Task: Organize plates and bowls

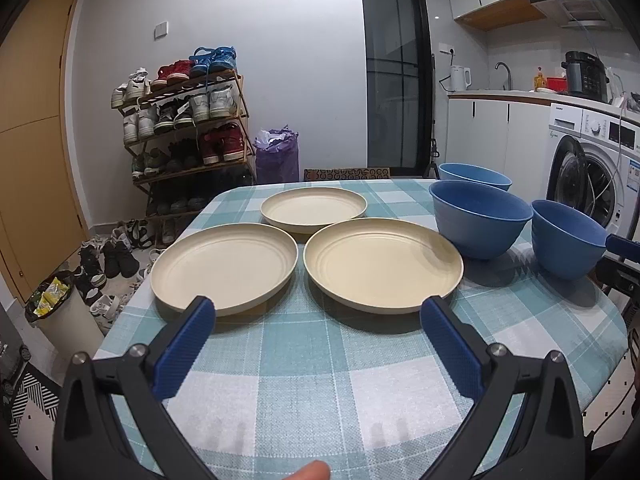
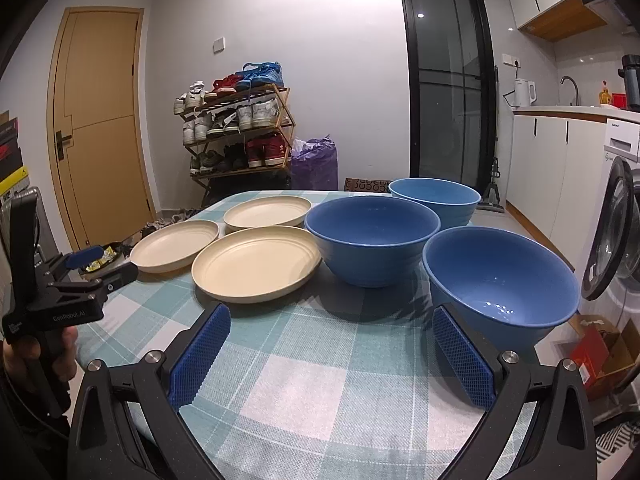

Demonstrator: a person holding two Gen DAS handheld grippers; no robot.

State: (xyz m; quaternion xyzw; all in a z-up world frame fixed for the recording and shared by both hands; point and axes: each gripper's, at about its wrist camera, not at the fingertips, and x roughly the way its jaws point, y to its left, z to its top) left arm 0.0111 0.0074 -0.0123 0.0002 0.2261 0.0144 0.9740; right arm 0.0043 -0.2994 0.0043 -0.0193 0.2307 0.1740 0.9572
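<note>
Three cream plates lie on the checked tablecloth: a near-left plate [image 1: 224, 266], a near-right plate [image 1: 382, 264] and a far plate [image 1: 314, 208]. Three blue bowls stand to their right: the middle bowl [image 1: 480, 218], the far bowl [image 1: 474, 176] and the near-right bowl [image 1: 566, 238]. My left gripper [image 1: 318, 312] hangs open just short of the two near plates, holding nothing. My right gripper [image 2: 332, 320] is open over bare cloth, its right finger beside the nearest bowl [image 2: 502, 280]. The left gripper [image 2: 86, 258] also shows at the left edge of the right wrist view.
The table [image 1: 304, 380] ends close behind the far plate and bowl. A shoe rack [image 1: 188, 120], loose shoes and a bin [image 1: 64, 312] stand off to the left. A washing machine [image 1: 592, 168] and counter are on the right. A hand [image 2: 48, 356] grips the left tool.
</note>
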